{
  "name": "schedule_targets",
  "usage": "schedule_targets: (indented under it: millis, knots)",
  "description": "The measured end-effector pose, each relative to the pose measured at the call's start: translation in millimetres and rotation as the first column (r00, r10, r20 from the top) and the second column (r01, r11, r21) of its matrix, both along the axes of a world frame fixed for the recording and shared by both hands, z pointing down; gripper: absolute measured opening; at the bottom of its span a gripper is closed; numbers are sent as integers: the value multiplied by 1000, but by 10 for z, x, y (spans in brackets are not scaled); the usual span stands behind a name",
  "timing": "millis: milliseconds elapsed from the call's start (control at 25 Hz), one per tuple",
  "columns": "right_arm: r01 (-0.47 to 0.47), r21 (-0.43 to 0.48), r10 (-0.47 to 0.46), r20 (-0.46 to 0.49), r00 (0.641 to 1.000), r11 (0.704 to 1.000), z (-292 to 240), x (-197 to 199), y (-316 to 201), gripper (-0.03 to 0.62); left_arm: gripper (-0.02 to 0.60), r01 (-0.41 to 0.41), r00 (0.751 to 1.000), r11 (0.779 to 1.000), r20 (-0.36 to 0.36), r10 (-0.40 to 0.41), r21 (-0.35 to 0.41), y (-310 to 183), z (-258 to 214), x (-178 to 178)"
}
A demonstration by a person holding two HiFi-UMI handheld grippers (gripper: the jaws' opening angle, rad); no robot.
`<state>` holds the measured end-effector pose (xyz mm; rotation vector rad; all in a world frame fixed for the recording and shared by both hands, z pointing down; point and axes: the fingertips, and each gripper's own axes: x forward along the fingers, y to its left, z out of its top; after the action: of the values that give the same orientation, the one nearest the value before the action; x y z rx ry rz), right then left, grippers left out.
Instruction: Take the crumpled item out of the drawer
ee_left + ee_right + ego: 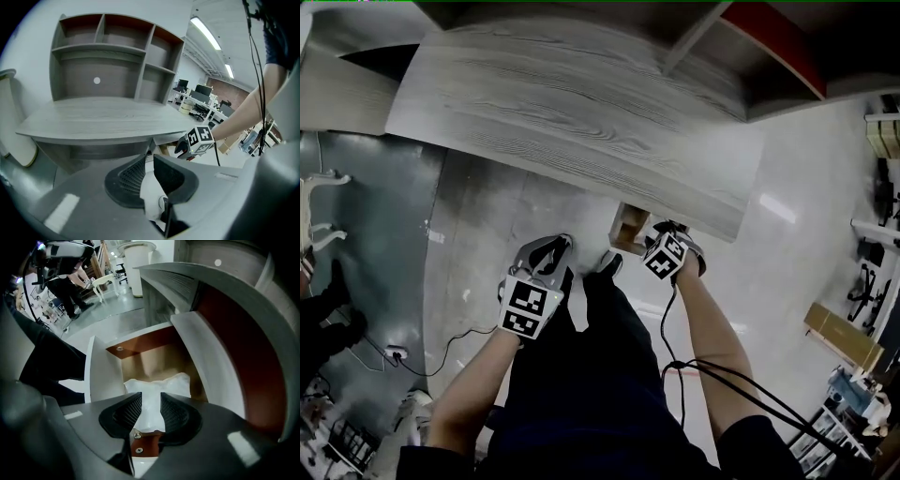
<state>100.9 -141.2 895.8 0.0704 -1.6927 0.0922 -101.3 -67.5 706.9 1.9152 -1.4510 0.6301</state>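
I'm reaching my right gripper (pixel 147 401) into the open drawer (pixel 100 380), lower middle of the right gripper view. The crumpled item (pixel 161 383) is lying right there on the drawer's floor, a white bunched mass filling the near end. My jaws are standing either side of a raised fold of it, narrowed onto it, so I'm reading this as a pinch on the item. It's looking soft and very light, paper or thin film, I can't tell which. It's going to give under the pads, and it may slip or tear if I'm catching only a thin edge, so a thick fold near its middle is the place to hold. My left gripper (pixel 149 164) is hanging low in front of the desk (pixel 103 117), jaws drawn nearly together, holding nothing
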Motion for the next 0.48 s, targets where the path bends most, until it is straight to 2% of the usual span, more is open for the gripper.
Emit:
schedule_targets:
  millis: [280,480]
  knots:
    - [32,3,-32,-25,999,999,87,-6,21,124,37,28,999,1000,-21,-28,-6,37,1,-22]
    - [36,36,-35,-37,999,999,51,34,9,57,37,32,999,999,-22,-32,1,31,-37,26]
